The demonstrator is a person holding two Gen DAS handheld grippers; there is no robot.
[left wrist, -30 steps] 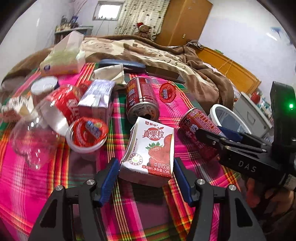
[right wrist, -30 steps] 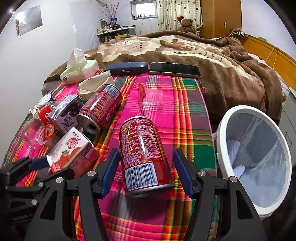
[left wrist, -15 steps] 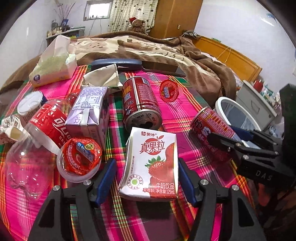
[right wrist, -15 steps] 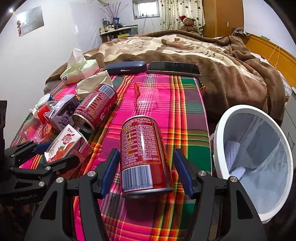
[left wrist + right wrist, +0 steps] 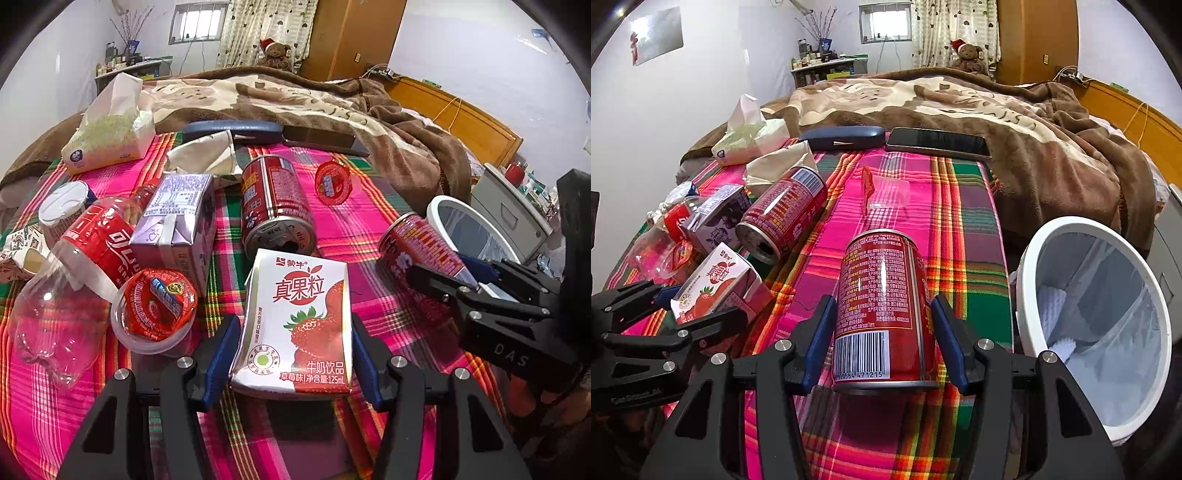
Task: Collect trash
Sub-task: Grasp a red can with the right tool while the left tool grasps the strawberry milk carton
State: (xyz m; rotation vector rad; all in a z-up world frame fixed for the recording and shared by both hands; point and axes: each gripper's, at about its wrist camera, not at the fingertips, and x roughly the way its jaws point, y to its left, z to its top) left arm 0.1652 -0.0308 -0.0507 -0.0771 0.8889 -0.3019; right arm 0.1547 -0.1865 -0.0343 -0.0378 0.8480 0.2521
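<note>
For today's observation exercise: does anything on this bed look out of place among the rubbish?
Yes. A phone and a dark glasses case lie at the far edge of the plaid cloth, just beyond the toppled cans and cartons. They look like belongings, not trash, so they seem odd there.

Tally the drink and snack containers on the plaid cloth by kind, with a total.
Red cans: 2
Drink cartons: 2
Plastic bottles: 1
Jelly cups: 2
Total: 7
</note>
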